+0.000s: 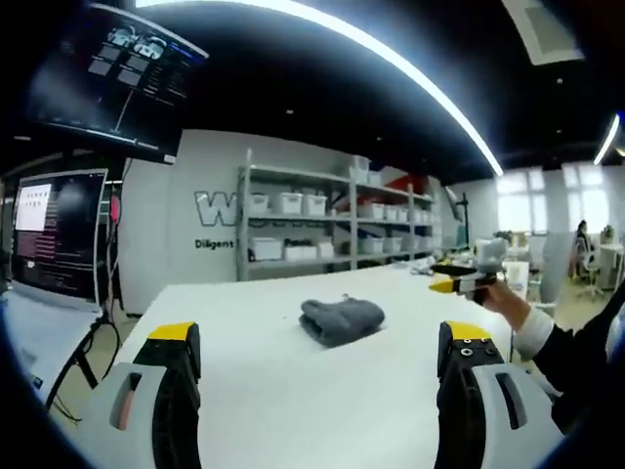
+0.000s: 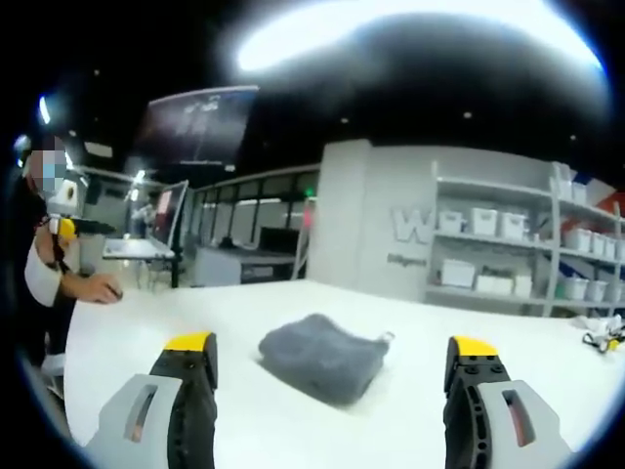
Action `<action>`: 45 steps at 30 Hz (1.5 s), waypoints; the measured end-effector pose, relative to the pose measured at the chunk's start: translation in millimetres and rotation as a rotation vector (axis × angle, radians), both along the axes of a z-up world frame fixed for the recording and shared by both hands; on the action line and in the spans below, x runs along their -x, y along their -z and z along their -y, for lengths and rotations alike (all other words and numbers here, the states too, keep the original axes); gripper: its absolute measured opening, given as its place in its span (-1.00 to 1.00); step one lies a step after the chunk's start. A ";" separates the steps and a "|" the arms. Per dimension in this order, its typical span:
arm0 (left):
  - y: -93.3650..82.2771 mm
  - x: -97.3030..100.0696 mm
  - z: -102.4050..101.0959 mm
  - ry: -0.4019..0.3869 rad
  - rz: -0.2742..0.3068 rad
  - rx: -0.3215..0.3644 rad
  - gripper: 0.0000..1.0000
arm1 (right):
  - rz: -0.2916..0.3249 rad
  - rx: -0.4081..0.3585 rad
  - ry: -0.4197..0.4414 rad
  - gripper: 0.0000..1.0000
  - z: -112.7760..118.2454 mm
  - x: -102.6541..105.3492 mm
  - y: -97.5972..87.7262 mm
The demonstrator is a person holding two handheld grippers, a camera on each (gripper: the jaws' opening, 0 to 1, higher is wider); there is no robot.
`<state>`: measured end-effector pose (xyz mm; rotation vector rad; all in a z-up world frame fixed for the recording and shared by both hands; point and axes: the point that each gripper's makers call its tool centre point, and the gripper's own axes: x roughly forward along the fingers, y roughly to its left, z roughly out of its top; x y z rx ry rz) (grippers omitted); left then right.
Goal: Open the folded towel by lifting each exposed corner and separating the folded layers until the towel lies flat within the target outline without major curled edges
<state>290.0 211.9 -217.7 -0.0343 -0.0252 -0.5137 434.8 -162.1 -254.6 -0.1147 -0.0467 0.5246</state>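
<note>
Both views low over the table (image 1: 293,391), sharing the towel (image 1: 341,319)

The folded towel (image 1: 341,319) lies on the tabletop (image 1: 273,391), alone near its middle, ahead of the left gripper (image 1: 317,362) and between its two fingers (image 1: 176,352) as seen in the left gripper view. The right gripper (image 1: 469,278) enters that view from the right, hanging above the tabletop's far right edge, well apart from the towel. Behind the tabletop stands a shelving rack (image 1: 332,220) against the wall, bins on its shelves. Monitors (image 1: 54,234) stand off the tabletop's left side.

In the right gripper view the towel (image 2: 320,357) sits ahead, between that gripper's fingers (image 2: 190,366); a person's hand (image 2: 93,288) rests on the tabletop's left edge.
</note>
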 end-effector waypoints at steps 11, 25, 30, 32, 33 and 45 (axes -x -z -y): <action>-4.5 -3.3 -5.4 -0.007 0.013 0.039 1.00 | 0.001 -0.007 0.000 0.93 0.6 -3.8 -2.6; 1.5 -8.3 -3.7 -0.024 -0.016 0.015 1.00 | -0.005 0.034 -0.004 0.94 -8.2 -15.0 -2.3; 4.3 -8.6 -2.6 -0.016 -0.030 0.007 1.00 | -0.013 0.021 -0.003 0.93 -7.6 -25.6 -1.0; 1.7 -7.1 1.4 0.009 -0.028 0.034 1.00 | -0.018 0.025 0.002 0.93 -7.3 -30.4 -1.4; 1.5 -6.5 2.1 0.016 -0.031 0.040 1.00 | -0.016 0.027 0.003 0.93 -7.5 -32.2 -2.1; -1.0 -4.1 0.8 0.043 -0.033 0.071 0.99 | -0.053 0.038 0.005 0.95 -8.9 -48.0 9.7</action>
